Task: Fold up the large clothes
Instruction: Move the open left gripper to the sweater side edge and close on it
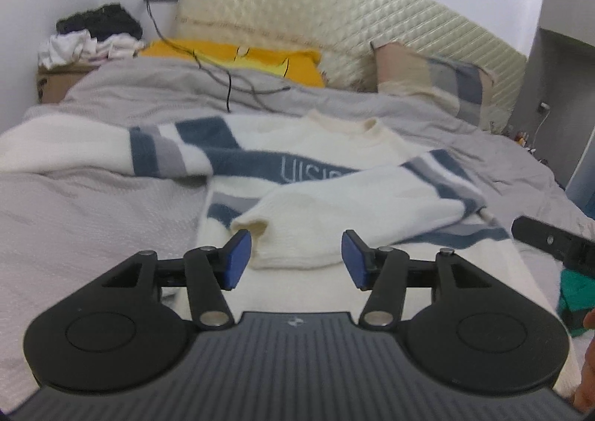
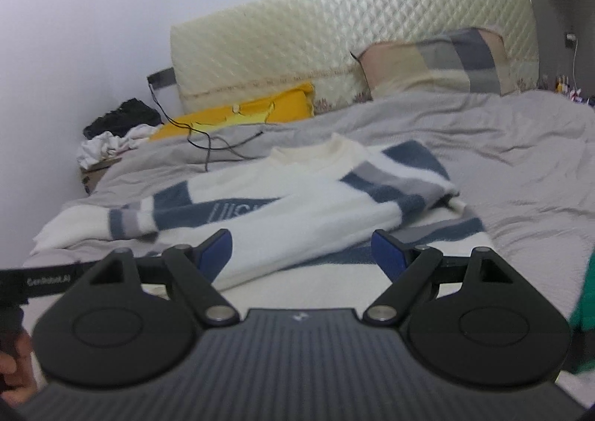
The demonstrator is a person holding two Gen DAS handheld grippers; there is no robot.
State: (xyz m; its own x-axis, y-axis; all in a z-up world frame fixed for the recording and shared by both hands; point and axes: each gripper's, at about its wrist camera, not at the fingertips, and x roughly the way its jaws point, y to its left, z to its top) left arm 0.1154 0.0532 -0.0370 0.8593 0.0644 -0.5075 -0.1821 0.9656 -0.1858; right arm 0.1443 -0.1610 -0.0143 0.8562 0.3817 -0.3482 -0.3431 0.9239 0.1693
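Your sweater (image 1: 316, 175) lies spread on the bed (image 1: 93, 205), one sleeve (image 1: 334, 220) already folded across its chest. Both the left tool (image 1: 295, 259) and right tool (image 2: 301, 253) hang wide and hold nothing. Next, probably take the other sleeve (image 1: 74, 145). A padded headboard (image 1: 297, 12) stands against white walls.

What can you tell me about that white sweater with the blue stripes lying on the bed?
The sweater looks like soft, fuzzy knit: cream white with dark blue and grey bands and pale lettering across the chest. It lies flat, front up, on the grey bedspread, its round collar toward the headboard. One sleeve is folded across the body, its cuff pointing at the left gripper; the other stretches out sideways. Both grippers' jaws stand open, and neither grips it.
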